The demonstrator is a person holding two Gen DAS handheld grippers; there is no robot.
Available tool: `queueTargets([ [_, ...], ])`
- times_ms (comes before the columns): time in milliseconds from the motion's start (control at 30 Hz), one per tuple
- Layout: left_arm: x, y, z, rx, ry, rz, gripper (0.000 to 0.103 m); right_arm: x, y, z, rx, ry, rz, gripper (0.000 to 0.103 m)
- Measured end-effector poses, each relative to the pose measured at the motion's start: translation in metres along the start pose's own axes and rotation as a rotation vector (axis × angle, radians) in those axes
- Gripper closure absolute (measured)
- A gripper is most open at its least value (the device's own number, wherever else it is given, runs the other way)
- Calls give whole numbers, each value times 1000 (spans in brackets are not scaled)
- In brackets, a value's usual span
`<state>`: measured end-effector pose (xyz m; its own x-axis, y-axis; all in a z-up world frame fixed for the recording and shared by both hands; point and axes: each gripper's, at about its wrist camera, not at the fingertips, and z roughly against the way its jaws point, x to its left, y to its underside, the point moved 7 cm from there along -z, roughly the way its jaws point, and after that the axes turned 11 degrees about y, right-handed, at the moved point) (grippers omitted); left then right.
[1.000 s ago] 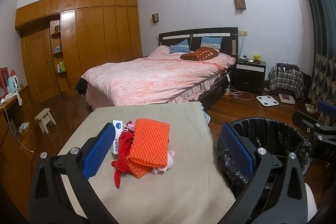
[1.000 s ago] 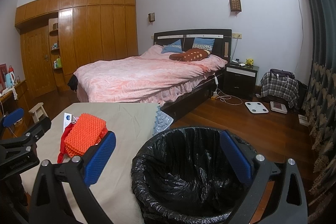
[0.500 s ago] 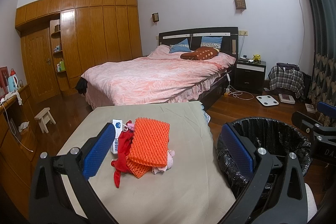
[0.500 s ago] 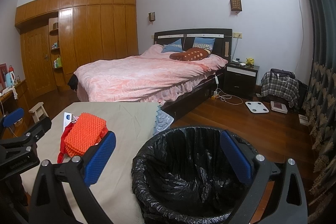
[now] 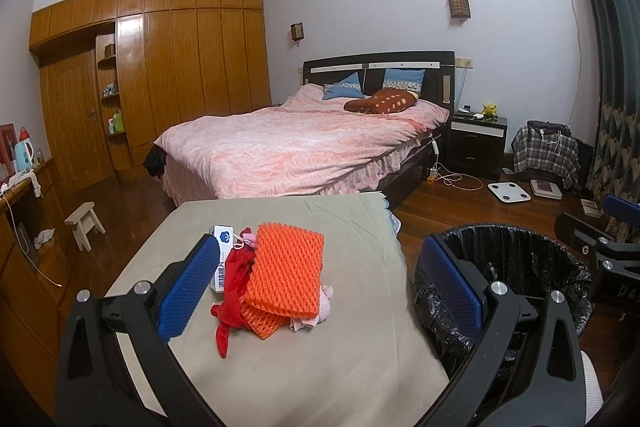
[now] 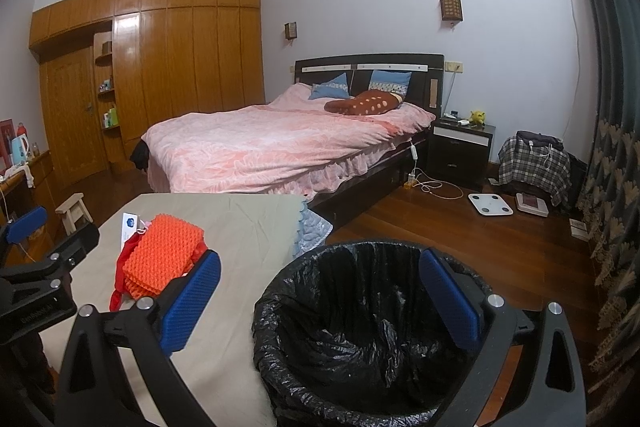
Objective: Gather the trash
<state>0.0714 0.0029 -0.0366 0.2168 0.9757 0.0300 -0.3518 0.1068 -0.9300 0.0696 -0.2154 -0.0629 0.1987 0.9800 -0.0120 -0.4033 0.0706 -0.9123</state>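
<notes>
Beige cloth covers the table (image 5: pixel 280 379) in the foreground of a bedroom, with a pink-covered bed (image 5: pixel 296 147) beyond it and a wooden wardrobe wall (image 5: pixel 192 47) to the left. On the table sits a small heap of trash: an orange foam net (image 5: pixel 286 275) lies on top, a red plastic bag (image 5: pixel 232 279) sticks out beneath it on the left, a white carton with a blue logo (image 5: pixel 222 247) touches the heap's far left side, and a bit of pale pink material (image 5: pixel 324 301) shows at the right edge. Just beside the table's right edge stands a bin lined with a black bag (image 5: pixel 516 267), its mouth open. The left gripper (image 5: pixel 320 291) hovers over the table with its blue-padded fingers (image 5: pixel 188 287) spread wide, holding nothing; the heap sits in the gap between them as seen from its camera, a little farther out. The right gripper (image 6: pixel 320 303) hangs above the bin (image 6: pixel 360 331), its fingers (image 6: pixel 448 299) likewise wide apart and empty, framing the black liner. From the right wrist view the heap (image 6: pixel 164 259) lies to the left on the cloth, near the left gripper's arm (image 6: pixel 44 267). A small wooden stool (image 5: pixel 84 223) stands on the dark wood floor (image 6: pixel 460 239) left of the table, and a white scale (image 6: pixel 490 205) lies on the floor near the nightstand (image 6: pixel 460 147).
</notes>
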Motion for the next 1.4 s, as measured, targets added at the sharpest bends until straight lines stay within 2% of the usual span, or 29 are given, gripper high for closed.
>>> queueTargets([
  [267,12,15,-13,5,-13,15,5,11,0,-6,9,-8,9,6],
  [567,33,12,-14,9,-36,22,5,37,-1,-19,21,-35,33,6],
  [733,75,14,-19,2,-93,18,5,75,0,-34,34,-93,44,6],
  [1033,165,40,-29,44,-202,114,5,171,20,-78,79,-203,118,6],
  [1233,188,60,-41,86,-223,121,5,225,47,-99,121,-275,175,9],
  [1400,205,72,-51,102,-227,152,5,248,61,-120,181,-296,176,10],
])
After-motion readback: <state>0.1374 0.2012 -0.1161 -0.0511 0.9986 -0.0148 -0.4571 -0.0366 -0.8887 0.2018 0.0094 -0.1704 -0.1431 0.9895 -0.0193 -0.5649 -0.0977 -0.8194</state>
